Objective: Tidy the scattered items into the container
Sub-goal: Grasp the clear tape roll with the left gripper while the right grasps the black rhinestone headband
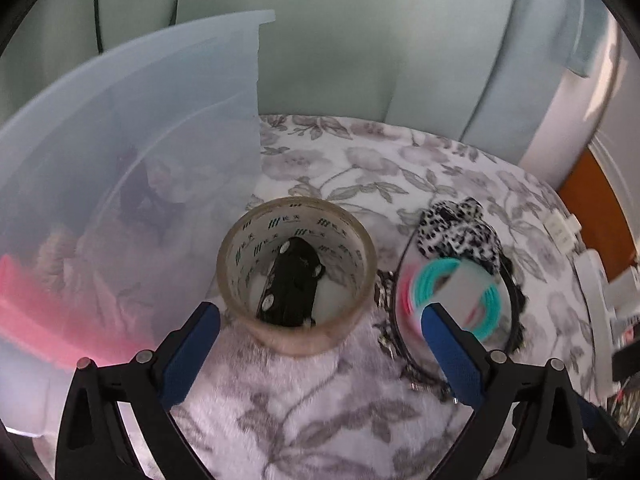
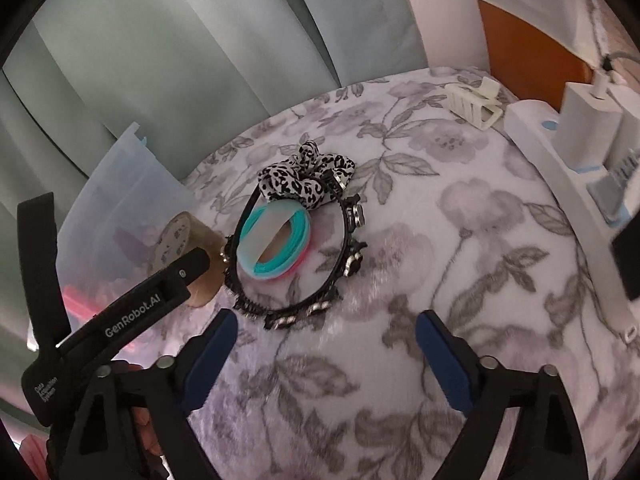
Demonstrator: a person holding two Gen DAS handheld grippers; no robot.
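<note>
While the tape roll (image 1: 296, 276) stands on end on the floral bed cover (image 1: 320, 420), just beside the translucent container (image 1: 120, 160), the left claw (image 1: 320, 344) hangs spread apart short of it. A careless close could tip the roll or send it rolling into the nearby headband (image 2: 296, 264). The right claw (image 2: 324, 352) is likewise apart, empty.

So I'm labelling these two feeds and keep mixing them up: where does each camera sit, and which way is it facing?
Left wrist: on the left gripper, looking forward and down at the tape roll beside the translucent container; its two blue-padded fingers show, spread apart.
Right wrist: on the right gripper, looking forward and down over the floral blanket at the headband; its open fingers show, plus the left gripper's body at lower left.
Shared: tape roll, container, headband, leopard scrunchie, teal hair ties.
</note>
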